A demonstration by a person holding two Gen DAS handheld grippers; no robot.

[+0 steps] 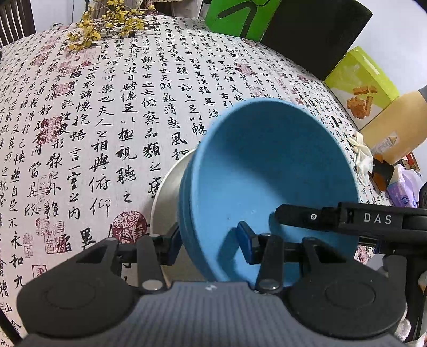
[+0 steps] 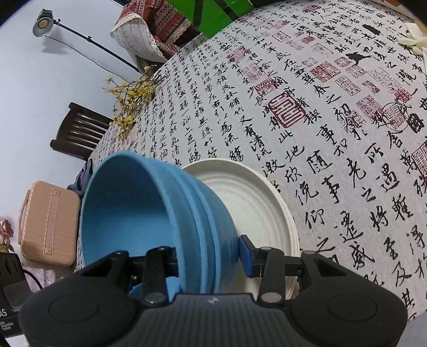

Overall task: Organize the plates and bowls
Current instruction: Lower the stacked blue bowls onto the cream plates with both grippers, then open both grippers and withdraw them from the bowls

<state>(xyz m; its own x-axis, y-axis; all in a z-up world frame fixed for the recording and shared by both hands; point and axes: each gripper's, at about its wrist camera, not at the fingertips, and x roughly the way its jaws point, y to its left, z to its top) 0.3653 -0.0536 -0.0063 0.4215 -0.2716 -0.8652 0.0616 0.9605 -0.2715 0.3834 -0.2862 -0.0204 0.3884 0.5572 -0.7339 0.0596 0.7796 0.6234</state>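
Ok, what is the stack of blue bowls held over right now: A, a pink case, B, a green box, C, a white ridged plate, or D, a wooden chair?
C: the stack of blue bowls, gripped at its rim by both tongs, hangs tilted directly above the white ridged plate on the calligraphy tablecloth.

Non-task surroundings of the dining table.
A calligraphy-printed tablecloth [image 1: 106, 120] is covering the table; a sprig of yellow flowers [image 1: 106, 24] is lying at its 11 o'clock edge and a green box [image 1: 240, 16] is standing at 12 o'clock. A snack box [image 1: 365, 88] is sitting at 2 o'clock. In the right wrist view, a studio lamp [image 2: 42, 24] is glowing at 10 o'clock, above a dark wooden chair [image 2: 80, 130] and a pink suitcase [image 2: 48, 224].
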